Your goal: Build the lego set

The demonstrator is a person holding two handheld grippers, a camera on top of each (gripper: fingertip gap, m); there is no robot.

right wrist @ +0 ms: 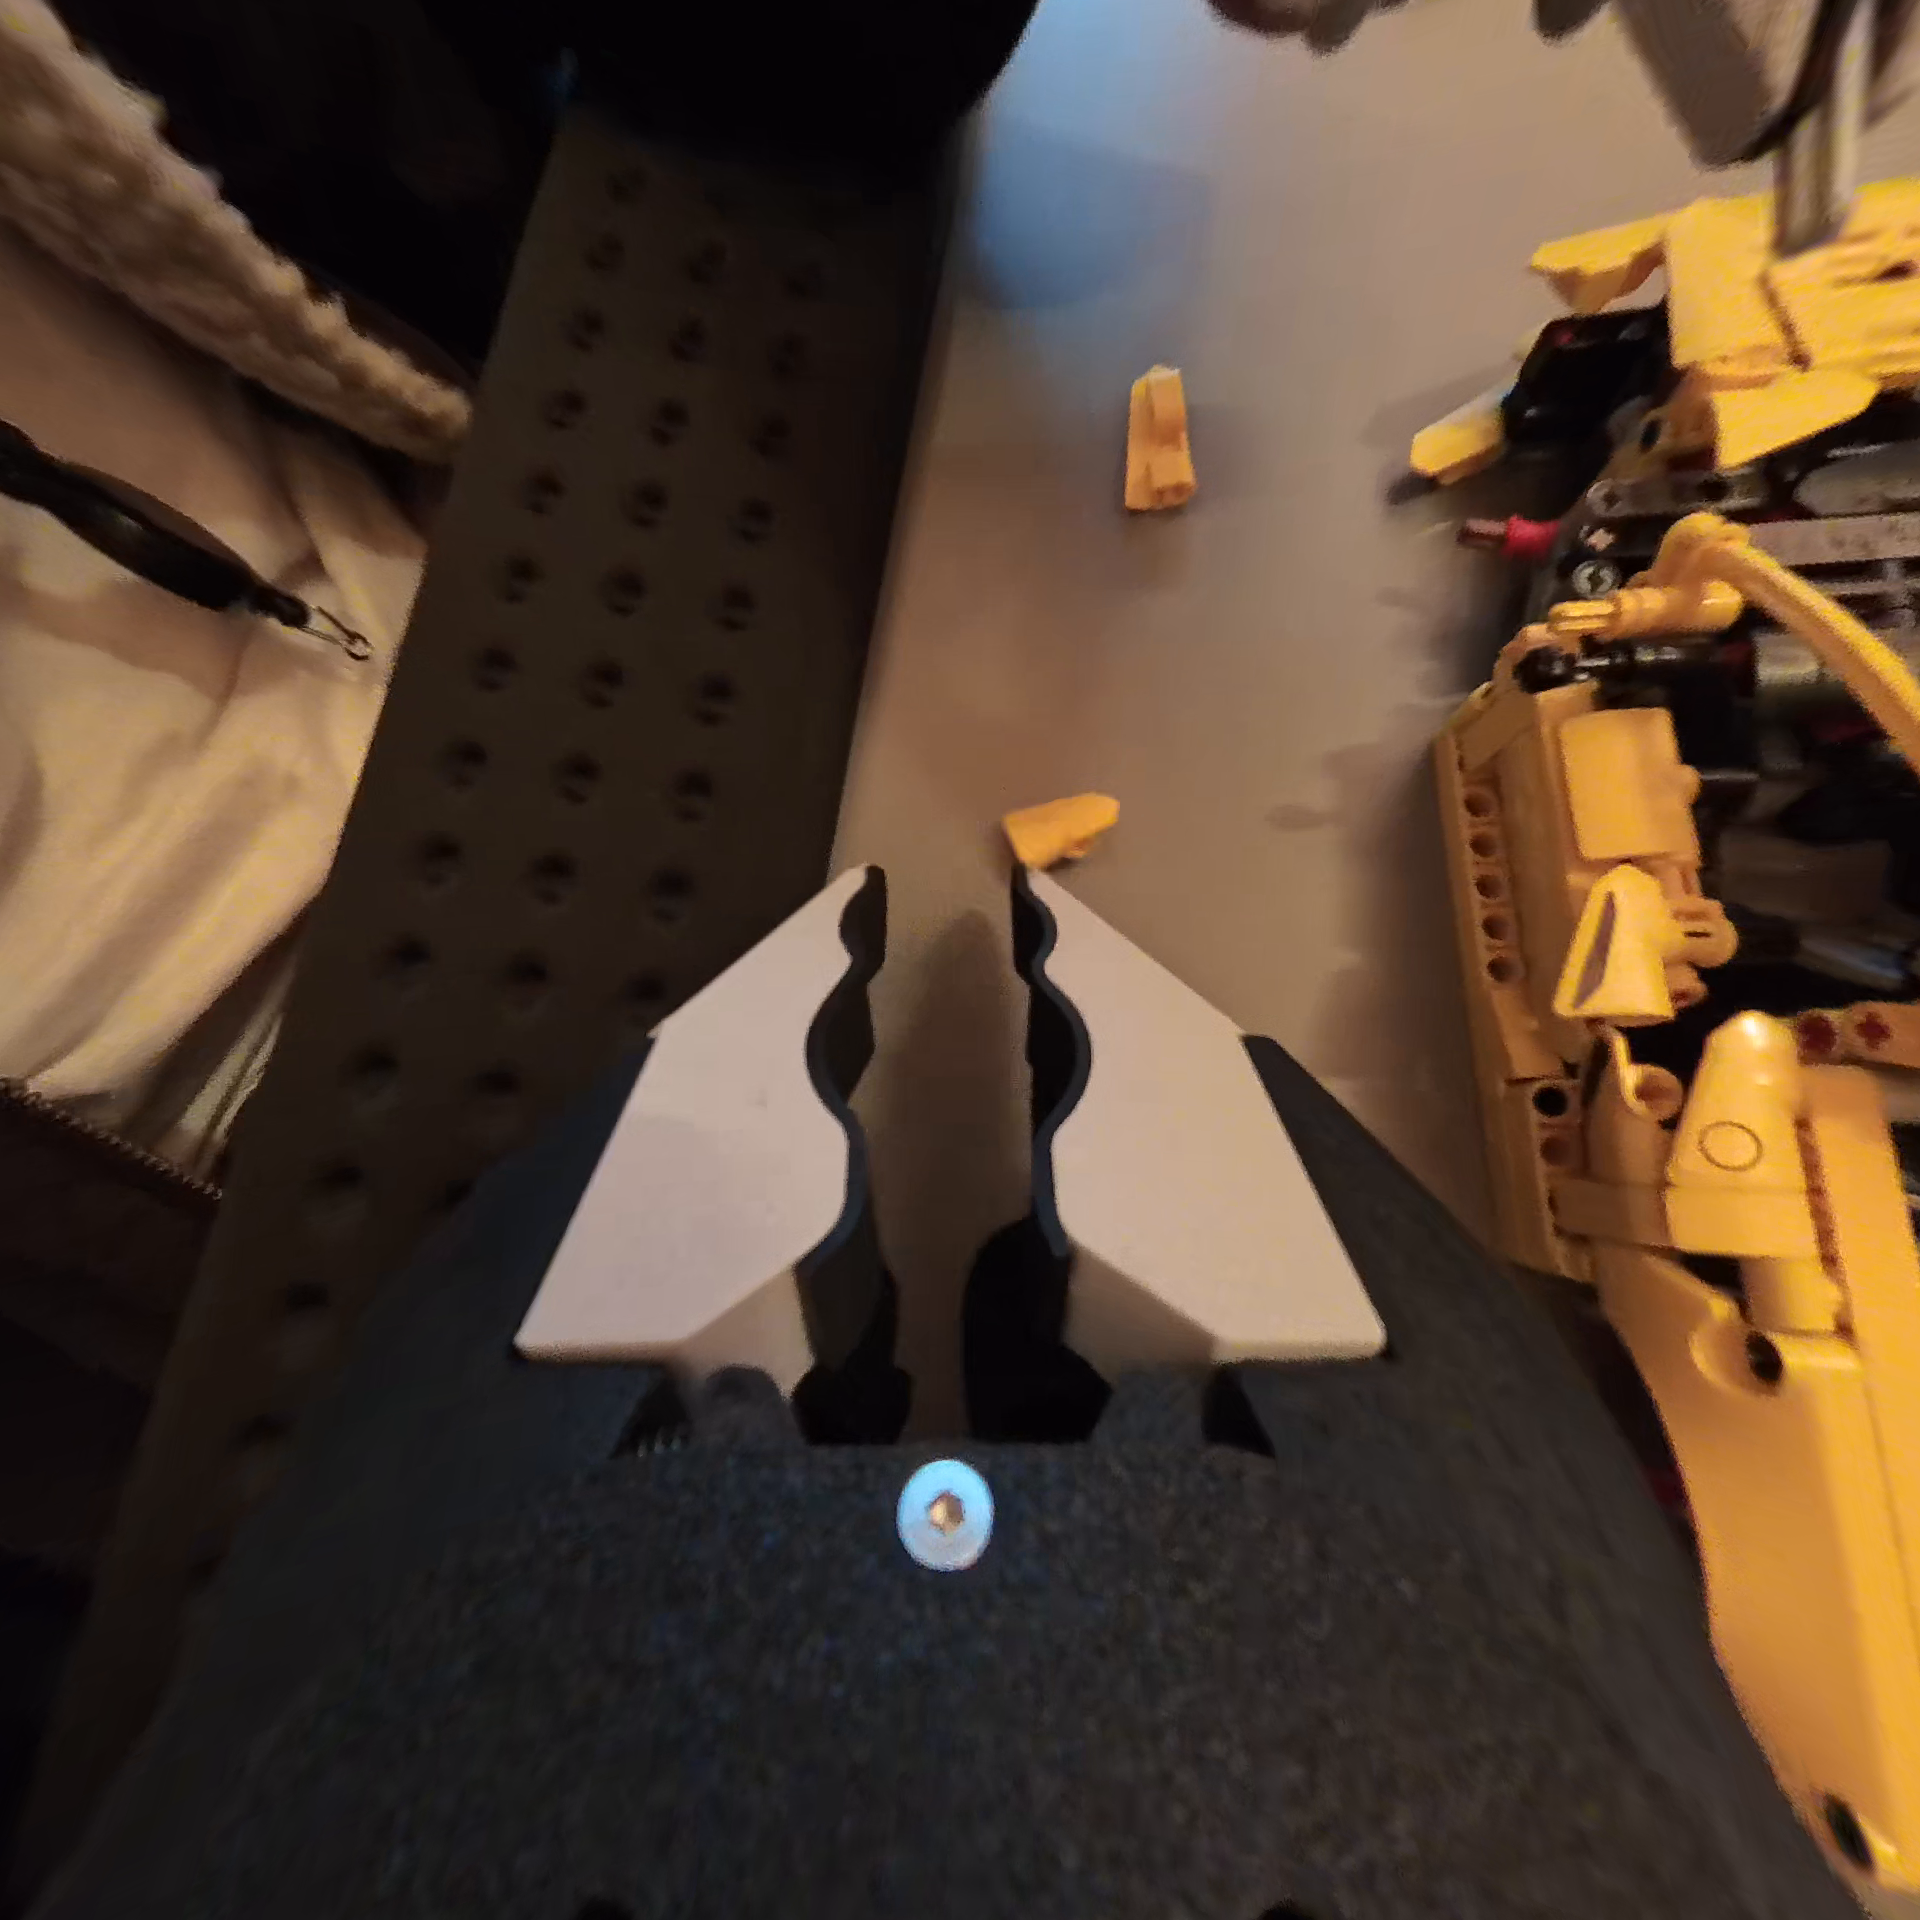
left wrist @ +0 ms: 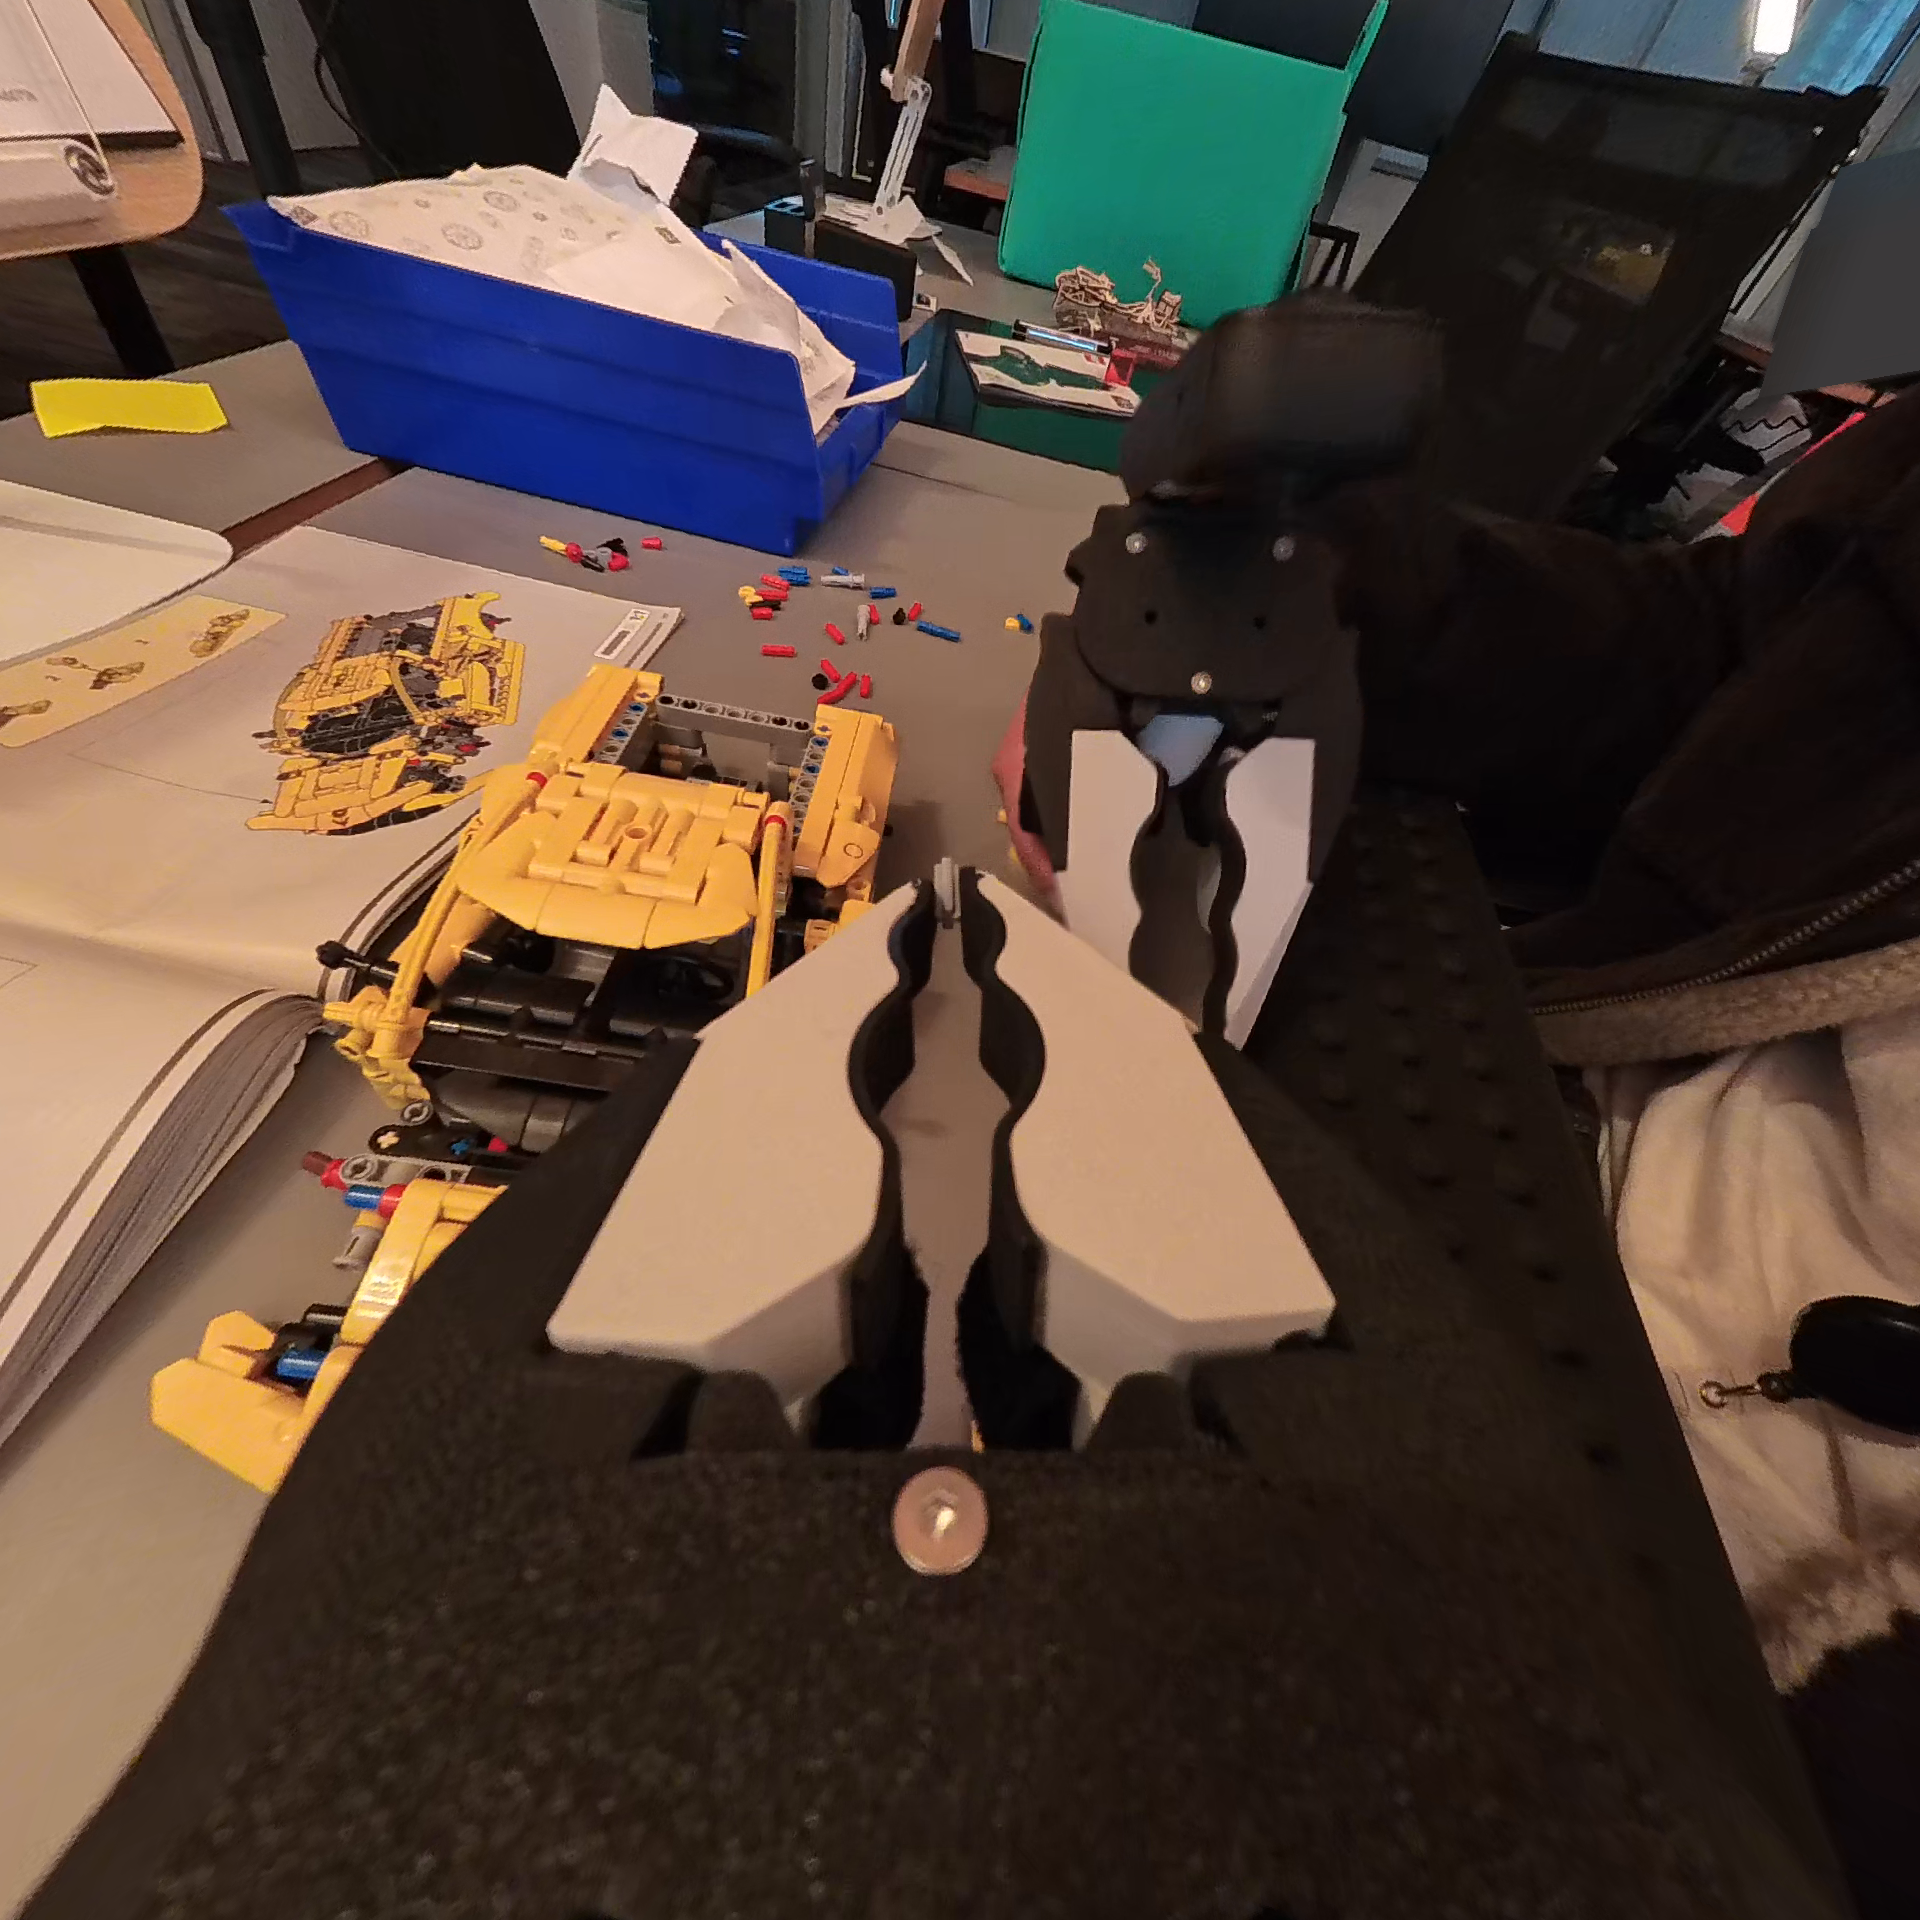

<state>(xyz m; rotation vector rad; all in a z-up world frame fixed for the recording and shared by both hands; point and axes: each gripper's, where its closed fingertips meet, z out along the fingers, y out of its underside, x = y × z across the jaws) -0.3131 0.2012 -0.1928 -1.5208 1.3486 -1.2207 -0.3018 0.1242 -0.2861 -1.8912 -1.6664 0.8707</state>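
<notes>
Pinching a small grey piece point(left wrist: 947, 885) between its fingertips, the left tool point(left wrist: 943, 902) is hovering just above the right flank of the yellow lego car point(left wrist: 634, 862), its white fingers drawn close together around that piece. The partly built car is lying on the grey surface point(left wrist: 935, 488), with its nose overlapping the open instruction book point(left wrist: 208, 790) spread to its left. Beyond the car, a scatter of small red, blue, black and grey pins point(left wrist: 831, 623) is lying on the surface, and behind those a blue bin point(left wrist: 561, 384) stuffed with crumpled white paper is standing. The right tool point(right wrist: 948, 883) is pointing down toward the surface with its fingers spread apart and nothing between them; in the left wrist view it point(left wrist: 1184, 904) is hanging just to the right of the left tool, near the car's side. In the right wrist view, a small yellow piece point(right wrist: 1060, 828) is lying on the surface just past the right fingertip point(right wrist: 1049, 914), whether touching or only near cannot be told through the blur. A second yellow piece point(right wrist: 1156, 442) is lying farther off, well apart from the first. The car's yellow side panels and black frame point(right wrist: 1662, 935) are filling the right edge of that view. A black perforated strip point(right wrist: 623, 675) is running alongside the tool, next to the person's pale, fleecy garment point(right wrist: 156, 727).
</notes>
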